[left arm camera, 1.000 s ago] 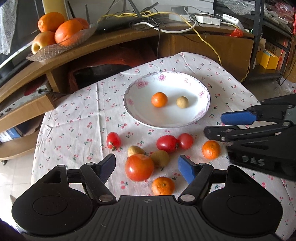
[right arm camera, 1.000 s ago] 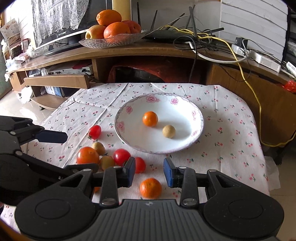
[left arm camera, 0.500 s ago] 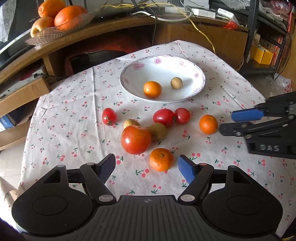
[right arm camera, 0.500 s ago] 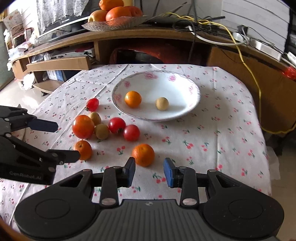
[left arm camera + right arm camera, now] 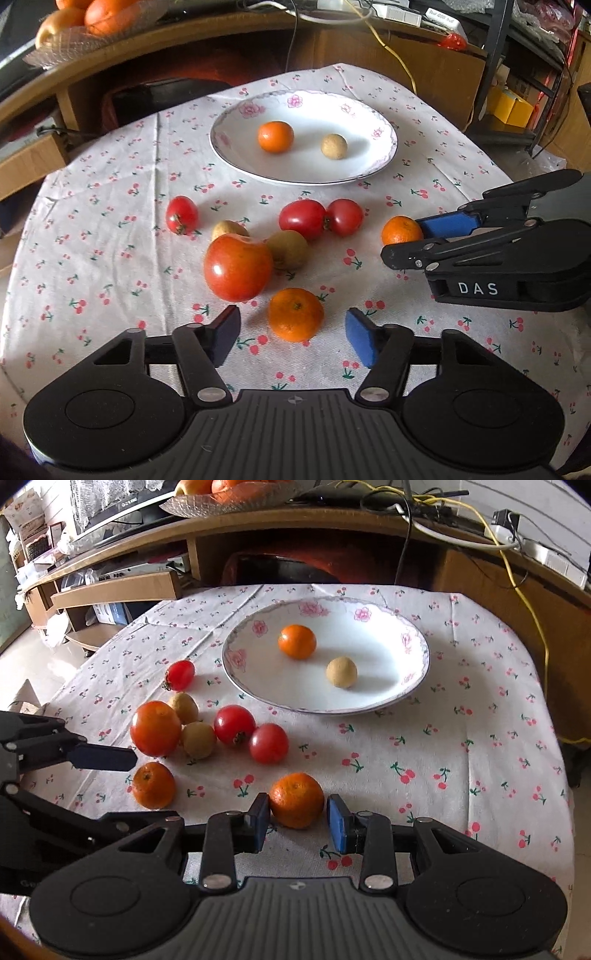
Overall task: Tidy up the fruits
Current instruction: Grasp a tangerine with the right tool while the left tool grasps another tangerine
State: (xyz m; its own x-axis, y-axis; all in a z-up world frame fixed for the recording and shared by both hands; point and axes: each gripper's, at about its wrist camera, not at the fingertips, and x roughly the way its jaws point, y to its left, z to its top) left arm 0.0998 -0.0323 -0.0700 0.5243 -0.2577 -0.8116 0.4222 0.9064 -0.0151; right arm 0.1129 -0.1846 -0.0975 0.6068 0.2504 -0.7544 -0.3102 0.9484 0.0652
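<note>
Two grippers are seen over the cherry-print tablecloth (image 5: 461,716). Left gripper (image 5: 291,334): fingers spread wide, a mandarin (image 5: 296,314) lying just ahead between the tips, untouched. Right gripper (image 5: 297,818): fingers spread, a second mandarin (image 5: 296,799) set between the blue pads, the left pad seemingly touching it. Farther ahead, a flowered plate (image 5: 417,646) is recorded, holding one mandarin and one tan fruit.
</note>
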